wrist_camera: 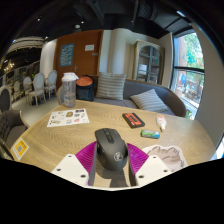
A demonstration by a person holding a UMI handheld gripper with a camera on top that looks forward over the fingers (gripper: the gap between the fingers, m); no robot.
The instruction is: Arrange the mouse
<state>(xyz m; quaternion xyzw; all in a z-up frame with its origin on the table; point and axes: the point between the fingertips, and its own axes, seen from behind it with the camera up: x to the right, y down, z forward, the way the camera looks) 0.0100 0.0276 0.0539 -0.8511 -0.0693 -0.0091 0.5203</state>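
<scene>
Mouse first: one dark grey computer mouse [110,148] with a scroll wheel on its top sits between the two fingers of the gripper [110,160], at the near edge of the round, pale wooden table [90,135]. The magenta pads [86,155] lie close against its left and right sides, and the fingers appear to be closed onto it, holding it. Whether it rests on the wood or is lifted just clear of it cannot be told.

Beyond the mouse, toward the middle of the table, lies one dark rectangular phone-like object with a red edge [133,119]. Just to its right and nearer the right edge lie one small green and orange packet [151,133] and one small white bottle-shaped item [162,124]. Left of centre lies one white printed sheet with coloured pictures [68,118]. At the near left edge there is one yellow-marked card [20,148]. One white patterned cloth-like piece [170,154] lies at the near right edge, beside the right finger. At the far left edge stands one clear plastic jar with a white lid [68,90].

Behind the table stands a grey sofa [140,95] with two striped cushions [112,86]. Further back are a wooden door panel [80,50], a pale cabinet with glass doors [148,60], a window with greenery outside [188,62], and a row of chairs [35,85] along the left side of the room.
</scene>
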